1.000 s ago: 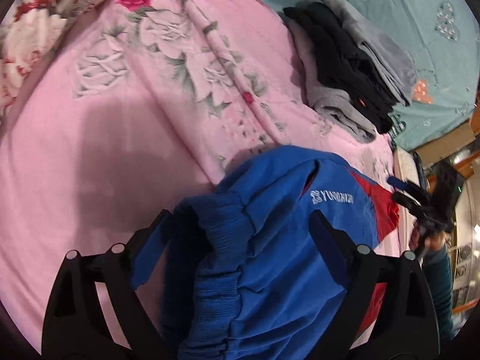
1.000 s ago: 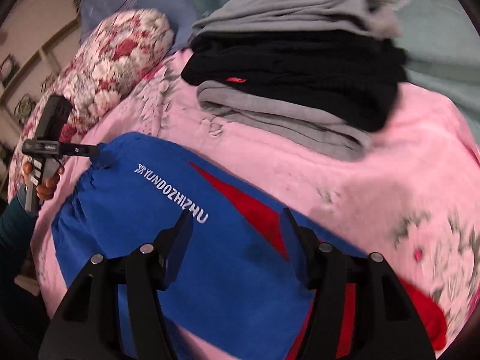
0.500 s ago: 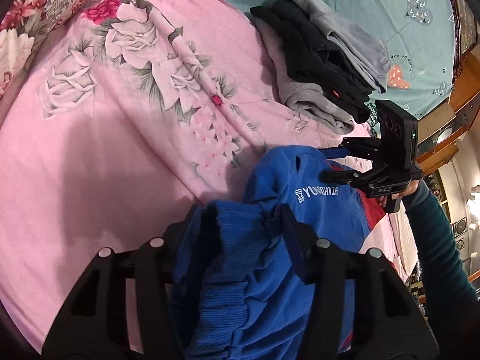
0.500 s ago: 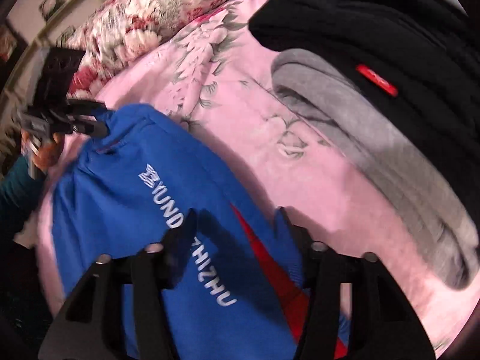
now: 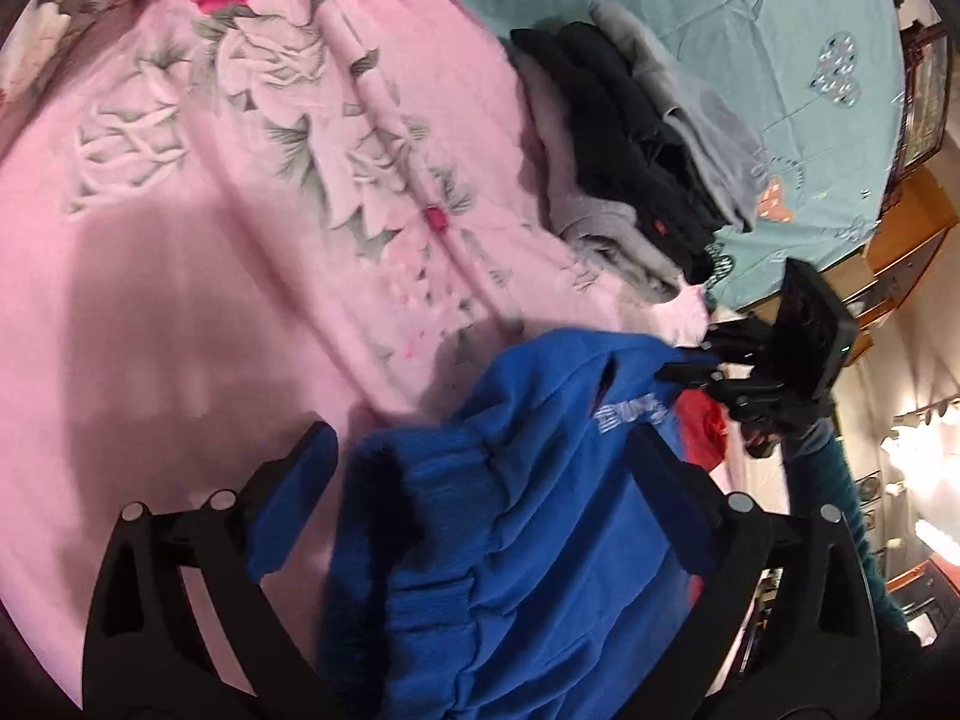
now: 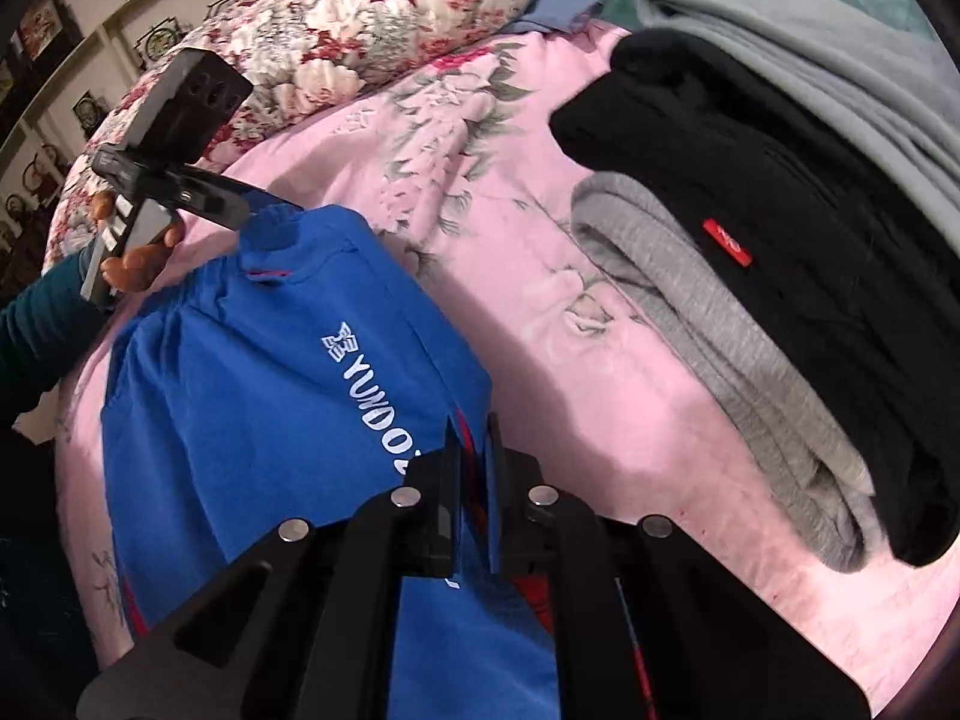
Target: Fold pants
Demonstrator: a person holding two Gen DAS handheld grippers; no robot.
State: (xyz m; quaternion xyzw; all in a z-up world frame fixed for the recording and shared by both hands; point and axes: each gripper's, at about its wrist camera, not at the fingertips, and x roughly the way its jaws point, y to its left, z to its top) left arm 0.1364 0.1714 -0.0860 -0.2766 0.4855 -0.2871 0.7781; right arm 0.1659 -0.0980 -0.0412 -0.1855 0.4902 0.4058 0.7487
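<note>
1. Left wrist view: my left gripper (image 5: 480, 480) spread wide, pants (image 5: 528, 540) waistband betw fingers, not pinched
2. My right gripper (image 6: 471, 456) clamped on pants edge
3. Pants lie on pink bedspread (image 6: 540, 300), nr folded stack (image 6: 810, 210)

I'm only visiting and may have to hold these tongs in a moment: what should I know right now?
Left tongs: open, straddling the ribbed waistband of the blue pants.
Right tongs: shut on a blue fold at the pants' edge.
The pants lie bunched on the pink floral bedspread, beside a folded stack of grey and black clothes.
Done: one edge gripped.
Left: probably grip the waistband, fold the pants flat, and perhaps add them to the stack.
</note>
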